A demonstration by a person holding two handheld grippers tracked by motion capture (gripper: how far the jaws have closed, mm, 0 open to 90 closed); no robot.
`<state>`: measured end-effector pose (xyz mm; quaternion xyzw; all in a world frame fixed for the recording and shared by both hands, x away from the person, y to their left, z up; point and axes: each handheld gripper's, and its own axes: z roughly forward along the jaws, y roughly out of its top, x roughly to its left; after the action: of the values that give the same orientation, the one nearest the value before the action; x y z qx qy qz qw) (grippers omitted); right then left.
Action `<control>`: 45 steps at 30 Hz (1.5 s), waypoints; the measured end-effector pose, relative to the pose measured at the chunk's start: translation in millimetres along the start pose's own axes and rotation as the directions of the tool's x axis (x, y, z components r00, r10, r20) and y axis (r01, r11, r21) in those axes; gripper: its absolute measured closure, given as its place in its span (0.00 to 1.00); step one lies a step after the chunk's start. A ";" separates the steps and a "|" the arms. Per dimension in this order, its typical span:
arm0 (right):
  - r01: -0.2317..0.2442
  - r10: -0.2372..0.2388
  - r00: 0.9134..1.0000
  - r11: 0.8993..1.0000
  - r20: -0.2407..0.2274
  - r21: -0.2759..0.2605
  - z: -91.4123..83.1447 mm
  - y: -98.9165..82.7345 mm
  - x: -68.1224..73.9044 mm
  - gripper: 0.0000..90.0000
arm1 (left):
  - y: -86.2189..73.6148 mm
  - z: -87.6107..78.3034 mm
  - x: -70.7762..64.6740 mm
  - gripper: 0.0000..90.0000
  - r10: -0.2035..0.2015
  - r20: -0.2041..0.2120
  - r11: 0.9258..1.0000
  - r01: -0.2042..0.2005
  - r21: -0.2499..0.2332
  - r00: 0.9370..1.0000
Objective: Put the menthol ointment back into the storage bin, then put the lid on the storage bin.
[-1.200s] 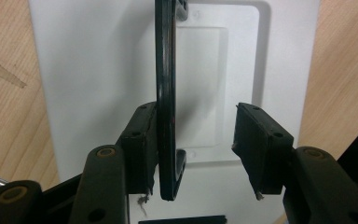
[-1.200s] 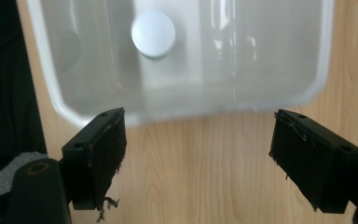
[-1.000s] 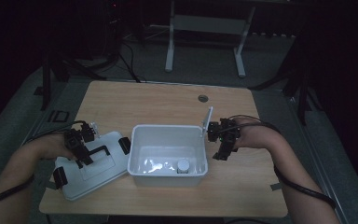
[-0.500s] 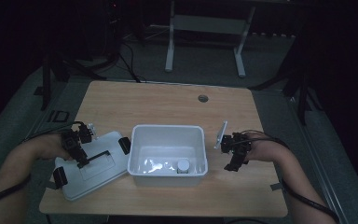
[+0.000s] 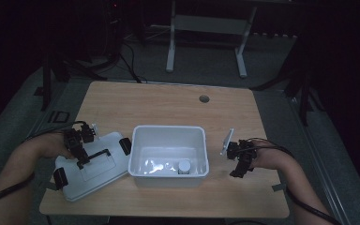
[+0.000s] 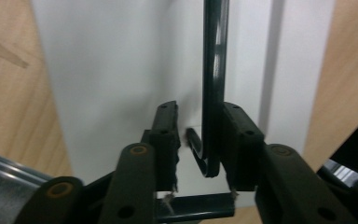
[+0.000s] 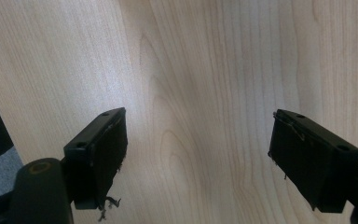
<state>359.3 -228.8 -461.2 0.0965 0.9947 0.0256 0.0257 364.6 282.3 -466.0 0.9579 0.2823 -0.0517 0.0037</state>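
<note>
- My left gripper [image 6: 198, 140] has just been closing its jaws around the black handle [image 6: 213, 88] of the white lid [image 5: 91, 164]; one pad touches the bar, the other stands a little off, so no firm pinch.
- My right gripper [image 7: 198, 158] keeps its jaws spread wide over bare wooden table [image 7: 191, 70], nothing between them.
- Compared with a second ago, the right gripper [image 5: 240, 161] has dropped lower, right of the bin; the left gripper [image 5: 77, 147] has stayed put.
- The lid lies flat on the table, left of the open white bin [image 5: 168, 136], touching it.
- Inside the bin: a small white round container [image 5: 183, 166] beside clear crumpled plastic [image 5: 154, 165].
</note>
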 end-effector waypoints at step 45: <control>-0.044 0.044 0.999 0.999 -0.009 -0.002 3.3 -17.7 0.0 0.21 | -33.9 -123.1 -23.5 0.93 -0.020 -0.116 0.999 0.016 -0.037 0.993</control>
<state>356.1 -246.0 -465.5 0.1181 0.9924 0.0278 0.0209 338.5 302.6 -340.5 0.9565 0.2914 0.0091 0.0038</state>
